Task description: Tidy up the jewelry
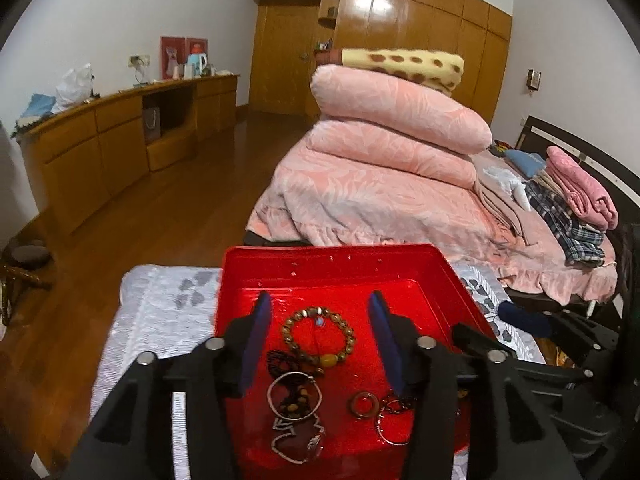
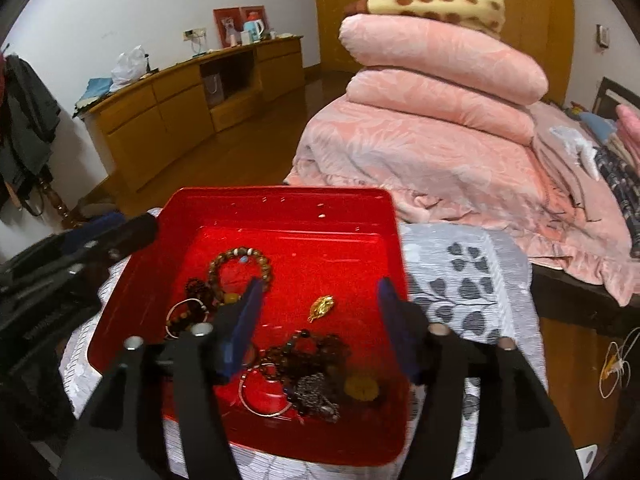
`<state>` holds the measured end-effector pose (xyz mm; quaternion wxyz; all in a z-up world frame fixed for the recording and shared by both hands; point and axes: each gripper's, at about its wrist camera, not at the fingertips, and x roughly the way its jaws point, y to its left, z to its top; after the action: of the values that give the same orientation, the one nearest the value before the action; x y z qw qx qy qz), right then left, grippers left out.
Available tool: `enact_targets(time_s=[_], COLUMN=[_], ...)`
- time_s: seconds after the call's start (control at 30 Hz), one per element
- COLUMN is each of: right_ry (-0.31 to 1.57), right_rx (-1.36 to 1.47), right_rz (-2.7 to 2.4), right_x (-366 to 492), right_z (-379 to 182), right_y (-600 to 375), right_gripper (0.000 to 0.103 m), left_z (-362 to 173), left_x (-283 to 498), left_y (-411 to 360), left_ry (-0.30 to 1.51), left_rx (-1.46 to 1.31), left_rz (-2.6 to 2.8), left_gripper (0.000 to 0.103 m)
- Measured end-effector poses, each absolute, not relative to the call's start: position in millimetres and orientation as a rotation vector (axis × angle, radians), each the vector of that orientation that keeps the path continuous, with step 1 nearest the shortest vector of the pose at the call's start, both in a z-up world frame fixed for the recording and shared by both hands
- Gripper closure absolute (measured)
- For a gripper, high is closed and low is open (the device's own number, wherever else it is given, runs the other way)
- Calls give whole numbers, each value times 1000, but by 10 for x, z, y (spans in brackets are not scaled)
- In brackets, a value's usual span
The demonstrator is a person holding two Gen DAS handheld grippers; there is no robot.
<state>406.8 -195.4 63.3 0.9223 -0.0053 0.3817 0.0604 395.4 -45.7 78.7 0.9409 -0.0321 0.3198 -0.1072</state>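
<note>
Both claws are hovering over the red tray [image 1: 340, 264], which is sitting on a grey-and-white patterned cloth [image 1: 160, 312] near the bed [image 1: 400, 208], likely so the tangle of jewelry stays corralled in one walled place while it is being sorted. The left claw [image 1: 320, 334] is standing released, its blue pads [image 1: 256, 336] spread apart and gripping nothing; the beaded bracelet [image 1: 320, 334] is lying on the tray floor right between its fingertips, seemingly lined up for a pick. Nearer the claw's base, a silver bangle [image 1: 294, 396] is overlapping a dark beaded strand, and a small brown ring [image 1: 363, 403] is resting toward its right finger. The right claw [image 2: 320, 320] is likewise released and empty, poised above a small gold pendant [image 2: 322, 306] lying alone between its fingertips; a heap of dark beads and chains [image 2: 316, 376] is lying closer to its base, with a thin hoop [image 2: 264, 394] beside it. Judging from this, sorting is only beginning, since every piece is lying loose in the tray.
</note>
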Motion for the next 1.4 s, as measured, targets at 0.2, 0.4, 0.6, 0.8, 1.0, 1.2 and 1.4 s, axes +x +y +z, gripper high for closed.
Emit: enact_targets(time_s=[0.2, 0.4, 0.6, 0.8, 1.0, 1.2, 1.4], right_ry=[758, 726, 699, 659, 598, 509, 434], right_rx=[-9, -22, -9, 14, 46, 48, 11], right_rz=[107, 103, 120, 150, 166, 170, 173], right_x=[3846, 3479, 3079, 2679, 2295, 1914, 1610], right_z=[705, 753, 760, 816, 938, 1150, 1297], right_y=[-2046, -2057, -2039, -2014, -2044, -2051, -1980], right_gripper=[35, 23, 13, 6, 6, 6, 6], left_z=[951, 958, 878, 914, 1049, 1143, 1227], left_x=[3701, 3339, 2941, 2448, 2082, 1756, 1487], left_y=[-334, -270, -159, -101, -54, -40, -20], left_ry=[605, 582, 567, 461, 381, 311, 256], left_rx=[-75, -46, -32, 22, 26, 27, 27], left_rz=[-201, -190, -170, -152, -149, -146, -153], left_gripper=[30, 17, 8, 6, 6, 6, 6])
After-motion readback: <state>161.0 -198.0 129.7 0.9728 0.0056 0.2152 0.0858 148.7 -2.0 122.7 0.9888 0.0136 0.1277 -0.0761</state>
